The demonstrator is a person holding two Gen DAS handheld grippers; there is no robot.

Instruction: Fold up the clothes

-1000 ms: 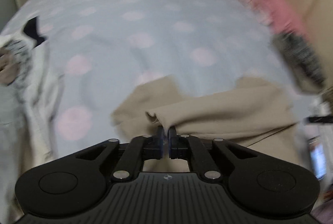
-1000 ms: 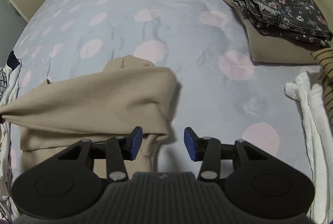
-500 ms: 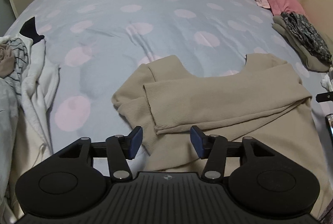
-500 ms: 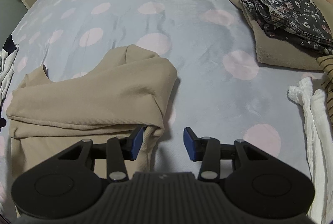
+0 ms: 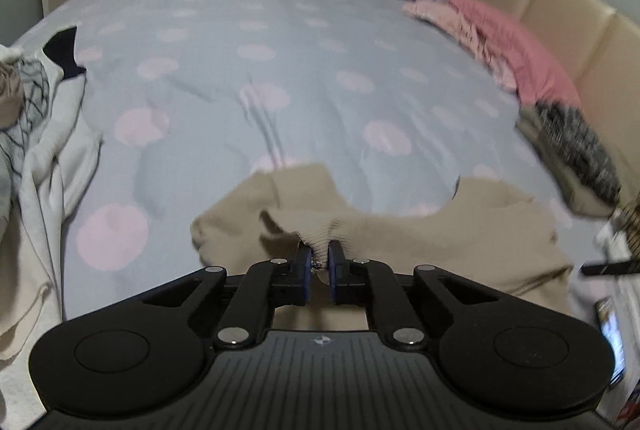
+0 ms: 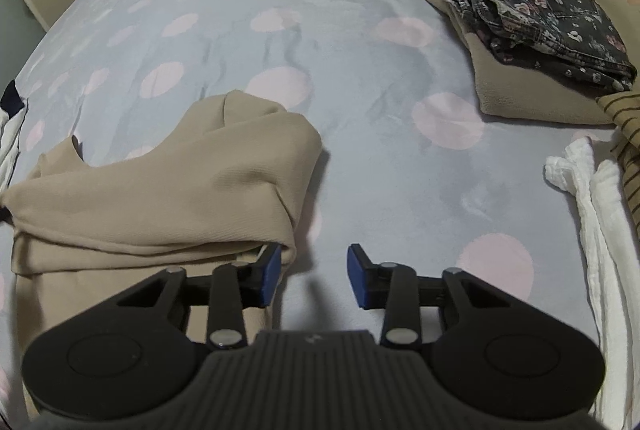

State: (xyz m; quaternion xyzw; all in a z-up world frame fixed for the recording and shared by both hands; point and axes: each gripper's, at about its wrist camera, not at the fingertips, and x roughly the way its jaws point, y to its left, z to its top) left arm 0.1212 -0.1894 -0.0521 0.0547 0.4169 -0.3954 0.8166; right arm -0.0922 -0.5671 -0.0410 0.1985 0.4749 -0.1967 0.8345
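lies near the front of the spotted bed cover (image 6: pixel 352 30), this beige top (image 6: pixel 168 198), with one sleeve folded across the body and the collar end toward the far side. partly folded, then: sleeve crossed over, but body not yet doubled up into a neat packet, and the near hem running out of sight below both views. left gripper (image 5: pixel 319 264) pinched tight on a bunched ridge of the beige cloth, jaws together with fabric squeezed between. right gripper (image 6: pixel 313 274) at the folded right edge, jaws wide apart, holding nothing, one finger just against the cloth. off to the right, a finished pile (image 6: pixel 532 30) of dark flowered and olive pieces, folded and stacked. loose white cloth (image 6: pixel 592 214) beside it and a heap of unfolded laundry (image 5: pixel 36 134) on the left, so probably more pieces left after this one.
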